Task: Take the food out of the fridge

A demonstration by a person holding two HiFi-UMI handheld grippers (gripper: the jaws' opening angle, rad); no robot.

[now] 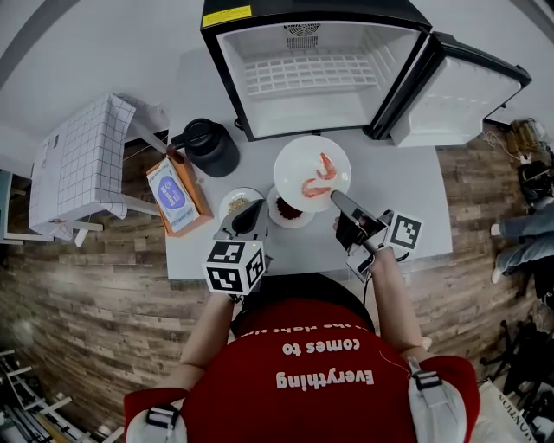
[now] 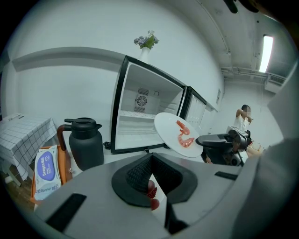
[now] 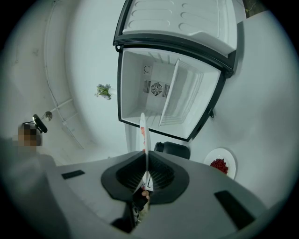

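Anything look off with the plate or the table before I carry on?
The white plate of shrimp hangs by its rim alone in the right tongs, in front of the open fridge. In the left gripper view it slopes down toward the tongs, so the shrimp might slide. Nothing looks spilled.

Left tool (image 1: 256,208) closed, tilted down; right tool (image 1: 337,196) clamped, level

1. Bright, even indoor light fills every view; shadows on the table (image 1: 407,195) are faint and soft.
2. The fridge (image 1: 312,108) interior and the white plate (image 1: 294,160) look nearly washed out.
3. A ceiling lamp (image 2: 267,52) glares at the left gripper view's upper right.
4. Both gripper views are fisheye circles with black corners; straight edges bow, and the nearest foreground is soft.
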